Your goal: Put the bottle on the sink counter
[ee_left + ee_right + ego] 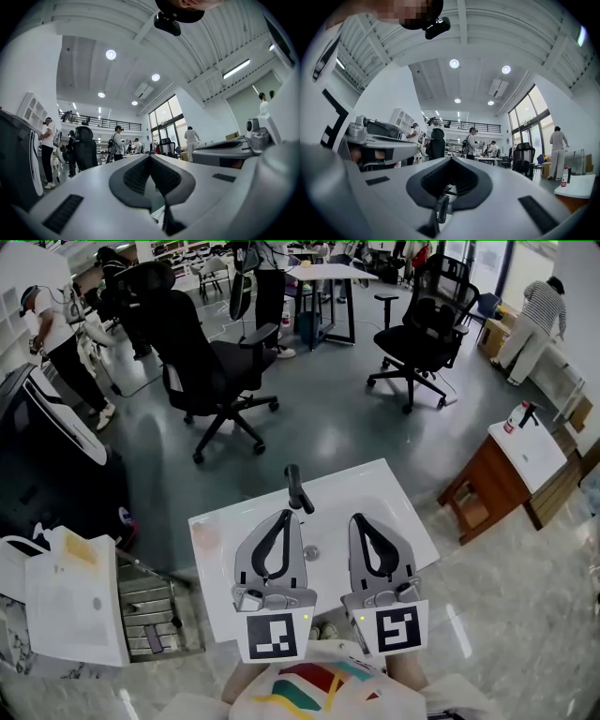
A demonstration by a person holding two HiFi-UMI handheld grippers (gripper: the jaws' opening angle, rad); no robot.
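Note:
A small bottle (518, 415) with a red label stands on a white-topped wooden side table (539, 454) at the right; in the right gripper view the bottle (565, 176) shows at the far right. The white sink counter (384, 486) with a black faucet (297, 488) lies right below me. Above its basin I hold both grippers side by side, pointing forward. My left gripper (284, 515) is shut with nothing in it, its tips meeting (150, 157). The right gripper (359, 518) is also shut and empty (451, 159). Both are far from the bottle.
Two black office chairs (211, 371) (422, 334) stand on the grey floor beyond the counter. A metal rack (155, 610) and a white box with papers (66, 601) sit at the left. Several people stand at the far edges.

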